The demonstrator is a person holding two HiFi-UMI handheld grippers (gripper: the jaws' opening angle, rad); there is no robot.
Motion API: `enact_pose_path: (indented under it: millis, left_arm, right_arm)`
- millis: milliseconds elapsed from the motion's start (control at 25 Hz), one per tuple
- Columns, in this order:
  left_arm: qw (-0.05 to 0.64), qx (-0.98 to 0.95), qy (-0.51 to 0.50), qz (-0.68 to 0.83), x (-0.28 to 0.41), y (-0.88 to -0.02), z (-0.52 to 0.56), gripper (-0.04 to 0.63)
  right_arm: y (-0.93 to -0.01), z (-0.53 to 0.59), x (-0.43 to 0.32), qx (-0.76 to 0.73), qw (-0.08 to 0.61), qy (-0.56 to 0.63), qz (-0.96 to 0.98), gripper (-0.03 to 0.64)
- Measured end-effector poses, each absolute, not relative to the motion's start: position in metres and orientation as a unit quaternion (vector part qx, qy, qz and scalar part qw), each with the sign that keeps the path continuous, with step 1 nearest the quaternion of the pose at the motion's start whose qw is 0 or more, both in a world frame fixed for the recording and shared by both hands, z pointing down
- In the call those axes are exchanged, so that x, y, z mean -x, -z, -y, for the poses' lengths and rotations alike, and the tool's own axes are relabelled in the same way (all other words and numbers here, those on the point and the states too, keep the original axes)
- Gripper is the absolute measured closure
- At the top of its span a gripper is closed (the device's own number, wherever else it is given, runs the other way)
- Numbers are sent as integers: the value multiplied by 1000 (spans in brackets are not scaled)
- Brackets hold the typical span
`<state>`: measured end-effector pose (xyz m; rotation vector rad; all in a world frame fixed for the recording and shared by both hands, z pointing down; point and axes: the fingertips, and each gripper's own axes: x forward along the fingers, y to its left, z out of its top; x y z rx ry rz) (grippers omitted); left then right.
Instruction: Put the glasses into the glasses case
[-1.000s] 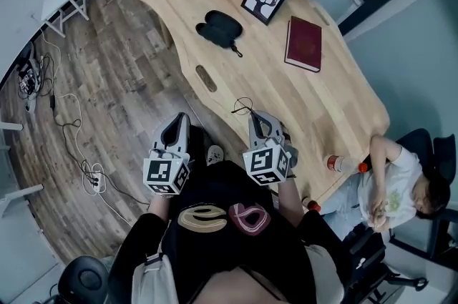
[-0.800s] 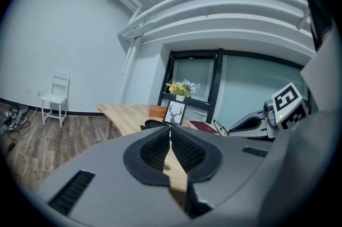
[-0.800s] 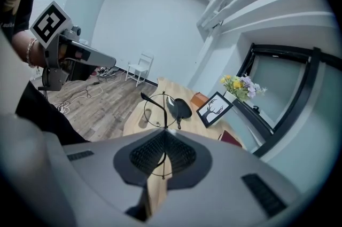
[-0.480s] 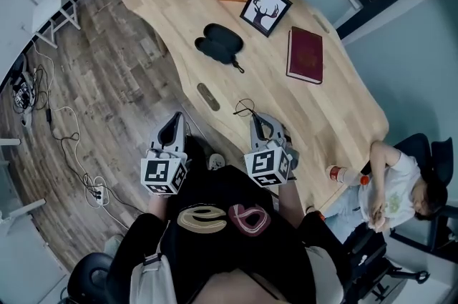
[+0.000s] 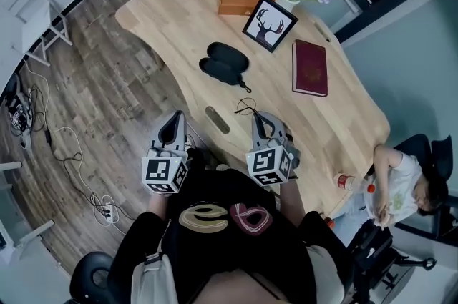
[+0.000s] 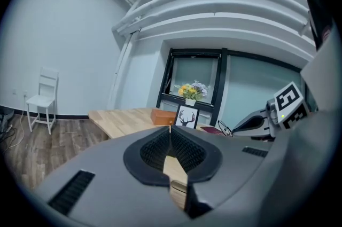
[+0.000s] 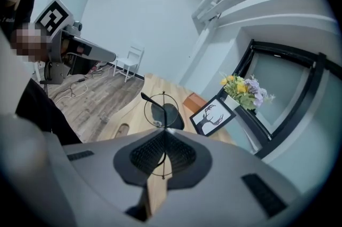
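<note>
Much too fragile to squeeze, seemingly: pinches light wire glasses (image 7: 152, 102) by the frame in right tongs (image 7: 164, 132), left tongs (image 6: 170, 128) shut, empty.

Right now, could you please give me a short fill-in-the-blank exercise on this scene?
The right gripper is shut on the ___.
The left gripper is shut and holds ___.
The black glasses case lies on the wooden ___.
Missing words: glasses; nothing; table.

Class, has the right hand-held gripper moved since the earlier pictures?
Yes; right hand-held gripper advanced toward the black glasses case, now beside the wooden table's slot.
</note>
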<state>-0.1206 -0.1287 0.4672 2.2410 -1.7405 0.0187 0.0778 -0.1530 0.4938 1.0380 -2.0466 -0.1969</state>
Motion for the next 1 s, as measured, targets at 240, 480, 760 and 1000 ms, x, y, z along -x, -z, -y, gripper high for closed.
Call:
enact_pose_path:
  millis: [240, 480, 760, 1000]
  left_arm:
    - [152, -795, -8, 587, 148, -468, 167, 572]
    - [155, -812, -14, 562, 169, -469, 194, 572]
    - [150, -828, -22, 540, 184, -468, 215, 572]
    - [156, -820, -27, 551, 200, -471, 219, 572]
  right_arm:
    - [-493, 180, -57, -433, 420, 77, 794, 604]
    - [-484, 209, -41, -450, 430, 89, 777, 604]
    - [-477, 238, -18, -446, 434, 102, 776, 604]
    - [-480, 261, -8, -433, 449, 113, 773, 604]
